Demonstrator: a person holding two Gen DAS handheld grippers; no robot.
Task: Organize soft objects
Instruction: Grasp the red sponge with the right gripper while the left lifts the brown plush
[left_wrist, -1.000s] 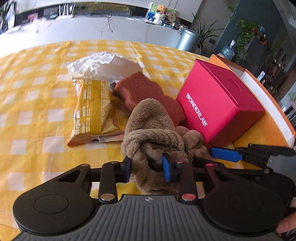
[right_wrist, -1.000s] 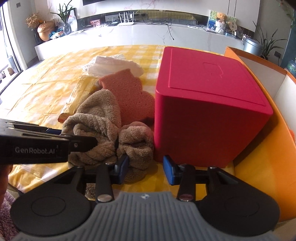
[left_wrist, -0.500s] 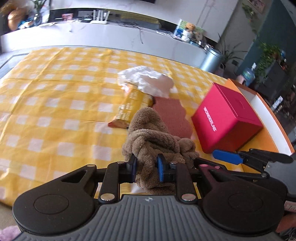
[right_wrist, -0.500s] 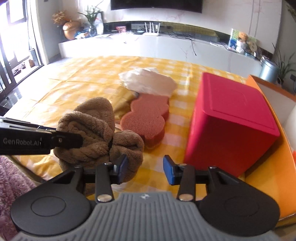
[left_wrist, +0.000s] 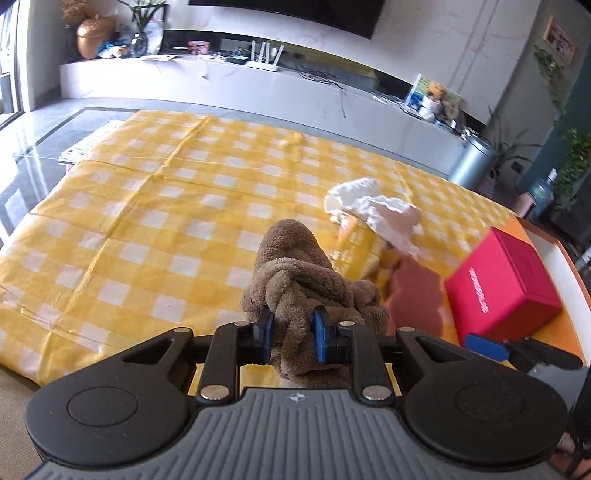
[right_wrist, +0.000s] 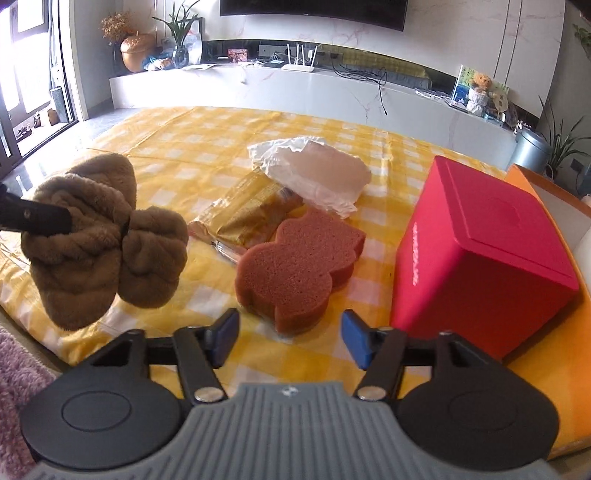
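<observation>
Brown towel (left_wrist: 299, 280) pinched in left gripper (left_wrist: 293, 334), hanging clear above checked tablecloth (left_wrist: 147, 229). Right gripper (right_wrist: 290, 338) empty, jaws just widened, near sponge (right_wrist: 295, 266) beside red box (right_wrist: 480, 236).

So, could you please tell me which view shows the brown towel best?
The right wrist view: the towel hangs whole and clear of the table, with the left tool's finger on it. In the left wrist view the towel is seen close, its lower part hidden behind the left tool that grips it.
</observation>
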